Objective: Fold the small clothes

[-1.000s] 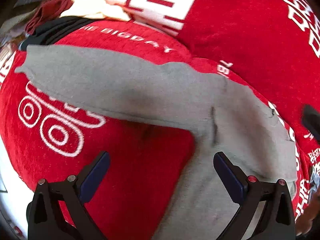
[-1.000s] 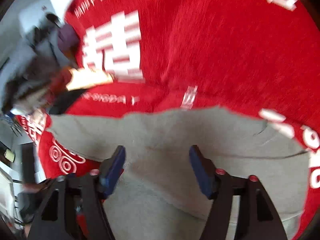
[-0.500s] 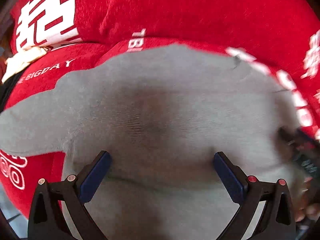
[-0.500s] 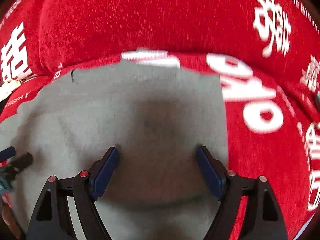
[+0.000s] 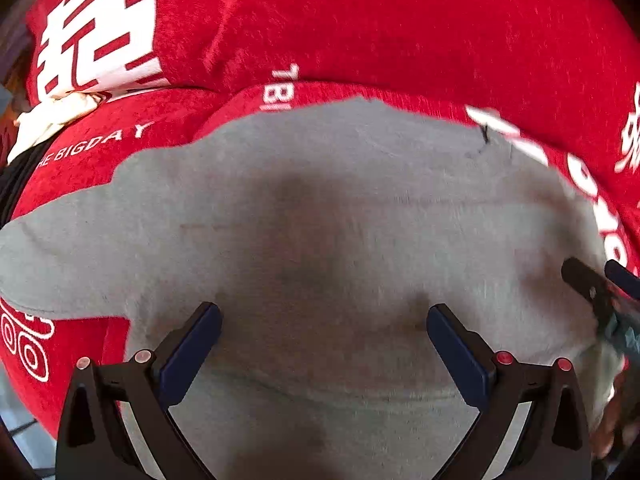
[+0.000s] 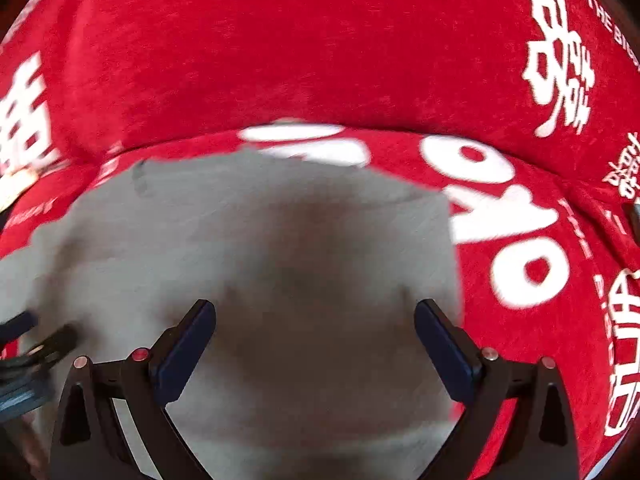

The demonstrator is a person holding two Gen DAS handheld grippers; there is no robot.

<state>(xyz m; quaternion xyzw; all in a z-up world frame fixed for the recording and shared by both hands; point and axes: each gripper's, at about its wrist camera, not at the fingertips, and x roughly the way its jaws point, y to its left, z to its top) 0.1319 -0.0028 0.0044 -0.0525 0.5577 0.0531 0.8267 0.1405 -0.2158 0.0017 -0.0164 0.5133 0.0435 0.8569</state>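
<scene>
A small grey garment [image 5: 320, 220] lies flat on a red cloth, one sleeve reaching out to the left. My left gripper [image 5: 322, 312] hangs open just over its middle, pointing steeply down, with only flat fabric under the gap. In the right wrist view the same grey garment [image 6: 260, 240] fills the centre, its straight right edge beside the white print. There my right gripper [image 6: 314, 312] stands over the garment near that edge; its jaws are opening and the pads pinch nothing. Each gripper's tip shows at the edge of the other's view: right gripper [image 5: 600, 280], left gripper [image 6: 36, 336].
The red cloth [image 5: 360, 32] with large white characters covers the whole surface and rises in a fold behind the garment. A cream cloth [image 5: 52, 116] and a dark garment [image 5: 12, 176] lie at the far left.
Both grippers swept sideways from the sleeve side to over the garment's body, and have held there for the last half second. The right jaws have spread wider.
</scene>
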